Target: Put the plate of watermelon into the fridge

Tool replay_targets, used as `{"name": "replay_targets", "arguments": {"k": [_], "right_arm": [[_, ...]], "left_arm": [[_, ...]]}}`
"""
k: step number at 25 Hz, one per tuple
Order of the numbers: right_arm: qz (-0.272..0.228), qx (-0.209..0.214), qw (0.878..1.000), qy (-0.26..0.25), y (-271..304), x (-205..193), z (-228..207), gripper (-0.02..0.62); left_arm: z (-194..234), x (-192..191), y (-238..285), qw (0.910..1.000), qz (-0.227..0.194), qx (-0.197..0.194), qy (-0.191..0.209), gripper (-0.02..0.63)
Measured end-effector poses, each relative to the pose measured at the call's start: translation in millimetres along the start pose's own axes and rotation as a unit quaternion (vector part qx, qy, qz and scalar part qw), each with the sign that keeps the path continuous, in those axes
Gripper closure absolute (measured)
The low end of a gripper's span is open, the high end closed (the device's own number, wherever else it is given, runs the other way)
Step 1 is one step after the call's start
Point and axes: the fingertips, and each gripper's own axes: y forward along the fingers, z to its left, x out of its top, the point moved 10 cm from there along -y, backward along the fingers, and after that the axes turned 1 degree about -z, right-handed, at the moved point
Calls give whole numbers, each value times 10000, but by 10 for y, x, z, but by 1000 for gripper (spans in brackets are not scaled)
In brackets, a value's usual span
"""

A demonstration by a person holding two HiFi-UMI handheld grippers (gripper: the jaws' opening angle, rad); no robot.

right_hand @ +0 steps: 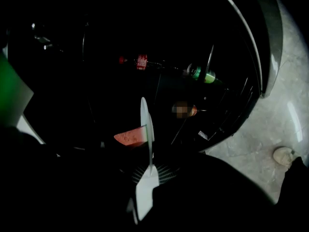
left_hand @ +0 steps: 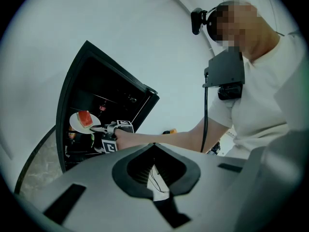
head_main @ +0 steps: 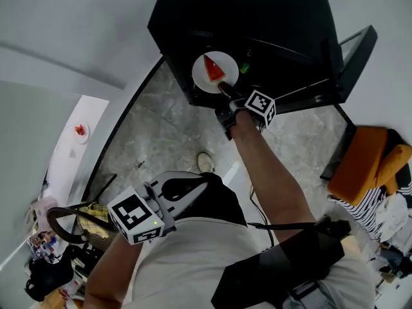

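A white plate (head_main: 207, 76) with a red watermelon wedge (head_main: 214, 69) hangs in the open mouth of the black fridge (head_main: 270, 18). My right gripper (head_main: 226, 95) is shut on the plate's near rim. In the right gripper view the plate (right_hand: 146, 124) shows edge-on between the jaws, with the watermelon (right_hand: 130, 137) on its left side and the dark fridge interior behind. My left gripper (head_main: 193, 187) stays low by the person's body, shut and holding nothing. From the left gripper view (left_hand: 154, 178) the plate (left_hand: 77, 123) and the right gripper (left_hand: 104, 128) show far off at the fridge.
The fridge door (head_main: 353, 53) stands open at the right. Inside are a green bottle (right_hand: 203, 74) and a small red item (right_hand: 141, 61). An orange seat (head_main: 364, 163) is at the right. A white table (head_main: 71, 153) at the left bears another plate (head_main: 80, 131).
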Motion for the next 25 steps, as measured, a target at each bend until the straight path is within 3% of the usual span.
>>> {"name": "replay_targets", "arguments": {"k": [13,25], "right_arm": [[17,-121,9998,-141,660,398,-97,568],[-70,-293,9995,-133,937,640,-120,563]], "left_arm": [[459,17,385,9997,-52,-253,23,595],[582,-12,399,9996,-53,-245,-150,595]]}}
